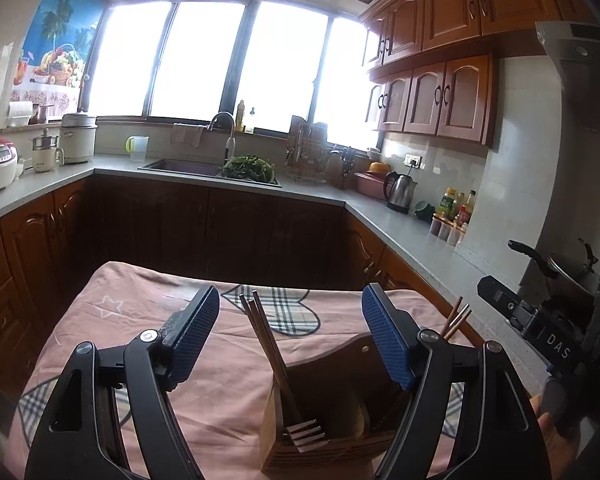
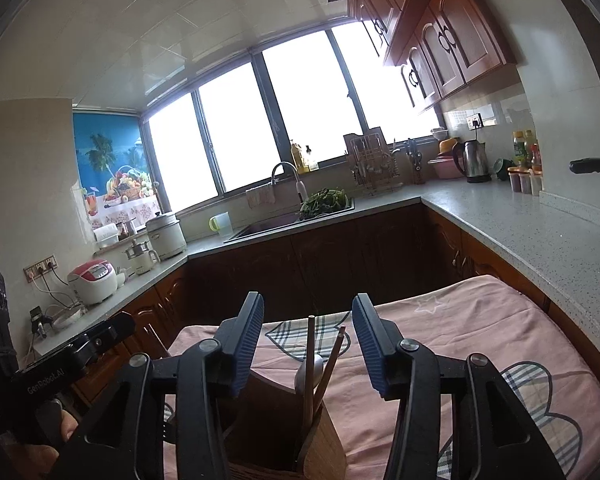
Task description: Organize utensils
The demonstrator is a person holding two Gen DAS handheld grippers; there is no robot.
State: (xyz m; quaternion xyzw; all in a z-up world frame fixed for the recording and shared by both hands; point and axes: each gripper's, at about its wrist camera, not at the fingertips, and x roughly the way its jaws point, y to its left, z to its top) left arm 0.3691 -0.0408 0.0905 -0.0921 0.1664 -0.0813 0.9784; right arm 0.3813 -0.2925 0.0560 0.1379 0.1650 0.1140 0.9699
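A wooden utensil holder [image 1: 332,408] stands on a pink cloth [image 1: 228,412]. In the left wrist view it holds metal forks [image 1: 306,434], metal chopsticks [image 1: 266,340] in the left compartment and brown chopsticks [image 1: 456,318] behind the right finger. My left gripper [image 1: 290,320] is open and empty, just above and behind the holder. In the right wrist view the holder [image 2: 276,424] holds brown chopsticks [image 2: 316,364] and a pale spoon [image 2: 302,376]. My right gripper [image 2: 308,344] is open and empty above it.
The cloth-covered table [image 2: 480,340] sits inside a U-shaped kitchen counter [image 1: 400,224] with a sink [image 1: 188,168], greens, a kettle [image 1: 400,192], a dish rack, bottles and rice cookers. A pan handle [image 1: 528,252] sticks out at right. The other gripper shows at each view's edge.
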